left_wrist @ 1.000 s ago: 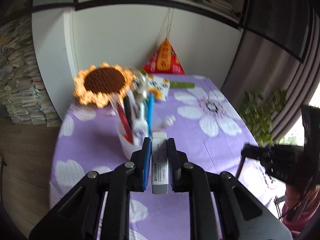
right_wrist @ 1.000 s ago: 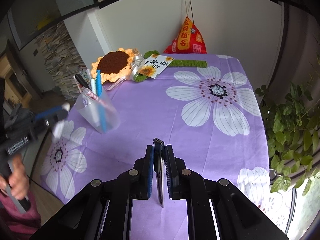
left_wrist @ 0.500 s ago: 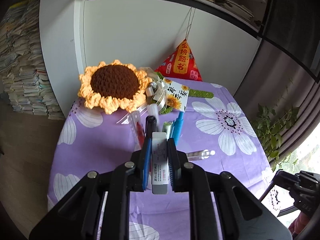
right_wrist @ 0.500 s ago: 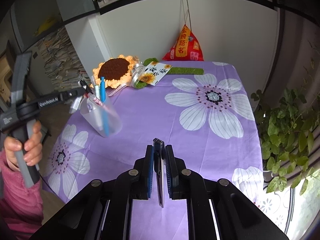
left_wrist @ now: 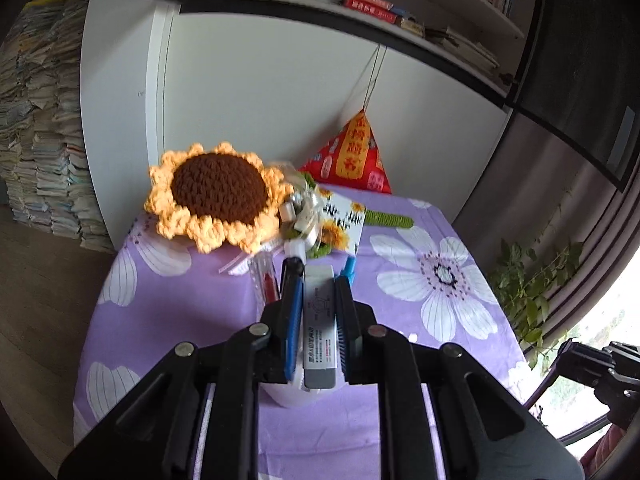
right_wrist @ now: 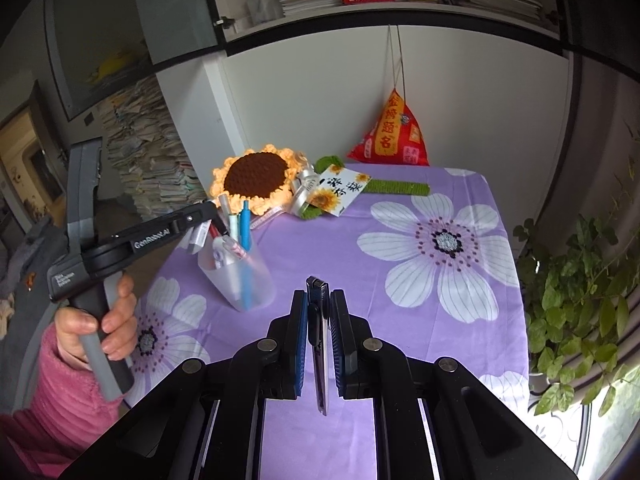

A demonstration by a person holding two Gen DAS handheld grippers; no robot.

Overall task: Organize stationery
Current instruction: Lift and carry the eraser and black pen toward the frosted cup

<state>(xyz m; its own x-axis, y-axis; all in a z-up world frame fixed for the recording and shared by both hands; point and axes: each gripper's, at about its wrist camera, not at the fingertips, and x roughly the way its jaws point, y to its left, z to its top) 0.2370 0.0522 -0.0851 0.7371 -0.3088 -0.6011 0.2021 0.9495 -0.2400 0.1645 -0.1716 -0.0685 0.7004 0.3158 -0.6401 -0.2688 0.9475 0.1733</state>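
Note:
My left gripper point(left_wrist: 318, 280) is shut on a white and grey marker point(left_wrist: 319, 328). It hovers right over the translucent pen cup point(right_wrist: 238, 272), which holds several pens and is mostly hidden behind my fingers in the left wrist view. From the right wrist view the left gripper point(right_wrist: 200, 226) sits at the cup's rim, with the marker point(right_wrist: 196, 240) tilted down toward it. My right gripper point(right_wrist: 319, 300) is shut on a dark blue utility knife point(right_wrist: 319, 340), above the purple flowered tablecloth point(right_wrist: 400, 280), right of the cup.
A crocheted sunflower point(right_wrist: 256, 178), a sunflower card point(right_wrist: 338, 192), a green strip point(right_wrist: 400, 188) and a red triangular pouch point(right_wrist: 394, 136) lie at the table's back. A leafy plant point(right_wrist: 580, 300) stands beyond the right edge. Paper stacks point(right_wrist: 148, 160) are at the left.
My left gripper has swung in from the left with the marker and now stands over the pen cup. The right gripper has kept still with the knife.

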